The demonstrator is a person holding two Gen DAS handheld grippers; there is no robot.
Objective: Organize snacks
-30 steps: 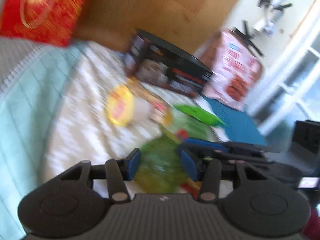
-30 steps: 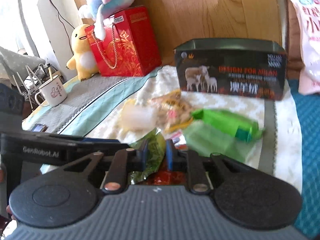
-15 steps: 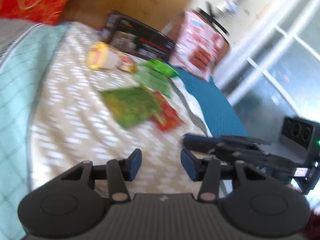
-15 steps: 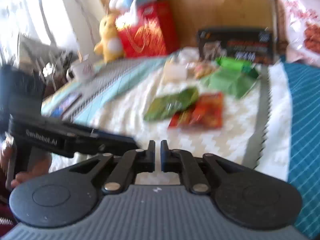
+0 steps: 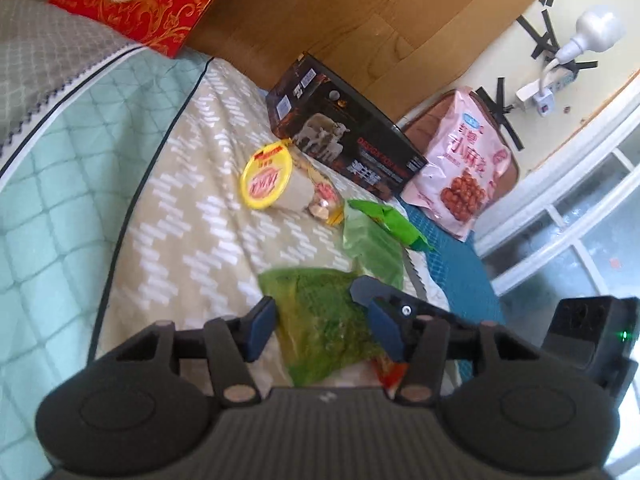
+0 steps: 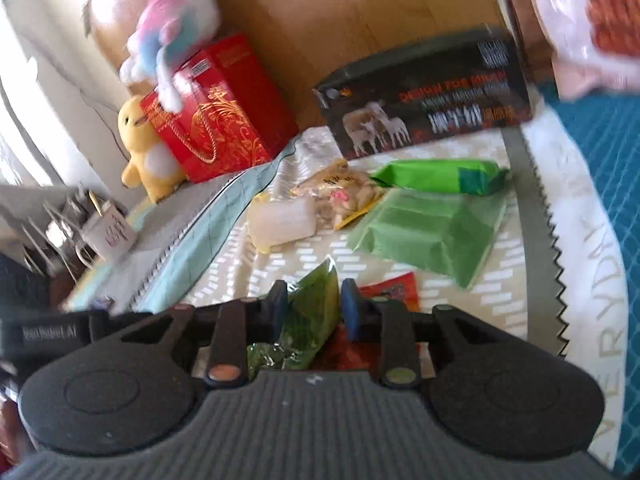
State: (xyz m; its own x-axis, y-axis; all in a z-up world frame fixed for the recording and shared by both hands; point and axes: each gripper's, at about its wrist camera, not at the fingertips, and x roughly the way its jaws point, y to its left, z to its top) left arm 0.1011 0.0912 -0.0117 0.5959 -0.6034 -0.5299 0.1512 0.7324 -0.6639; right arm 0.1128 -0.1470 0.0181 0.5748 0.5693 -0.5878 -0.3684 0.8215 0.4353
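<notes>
A dark green snack packet [image 5: 320, 312] lies on the beige patterned blanket [image 5: 200, 240], partly over a red packet [image 5: 386, 370]. My left gripper [image 5: 324, 330] hangs over it, jaws opening, with the packet between the blue pads and not pressed. From the right, my right gripper [image 6: 314, 308] straddles the same packet [image 6: 316, 304]. Its jaws are opening too, and a thin gap shows beside the right pad. One of its fingers [image 5: 384, 300] reaches over the packet's far right corner in the left wrist view.
Behind lie a yellow-lidded cup [image 5: 266, 178], a clear yellow snack bag [image 6: 340, 196], a light green bag [image 6: 432, 236] and a bright green bar [image 6: 436, 176]. A black box [image 6: 428, 96], pink bag [image 5: 460, 168] and red gift bag [image 6: 216, 112] line the wooden headboard. A mug [image 6: 110, 236] stands left.
Half a second ago both grippers were pulled back and the right one was shut on nothing. Both have come forward to the dark green packet, and the right jaws have parted around it.
</notes>
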